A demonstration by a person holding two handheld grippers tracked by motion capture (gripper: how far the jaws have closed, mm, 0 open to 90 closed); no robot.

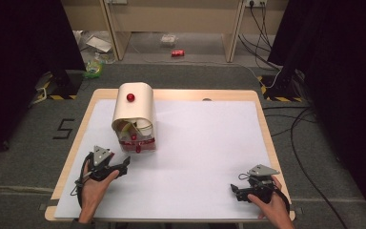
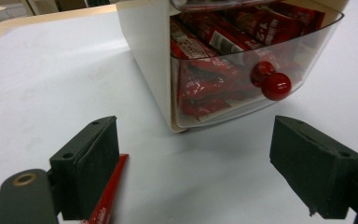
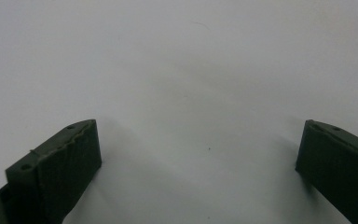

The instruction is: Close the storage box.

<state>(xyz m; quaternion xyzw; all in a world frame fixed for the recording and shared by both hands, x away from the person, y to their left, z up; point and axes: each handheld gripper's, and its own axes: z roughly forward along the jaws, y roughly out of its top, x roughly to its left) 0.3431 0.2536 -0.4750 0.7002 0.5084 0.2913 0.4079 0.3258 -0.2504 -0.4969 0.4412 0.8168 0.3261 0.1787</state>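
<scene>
white sheet (image 1: 205, 143) covering a light wooden table (image 1: 259, 102) on grey carpet (image 1: 28, 138); left gripper (image 1: 116, 168) and right gripper (image 1: 236, 190) resting open, gripping nothing.

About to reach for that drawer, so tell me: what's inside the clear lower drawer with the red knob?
The drawer holds red packets, piled behind its red knob. How deep the pile goes is hidden by the white cabinet wall.
</scene>
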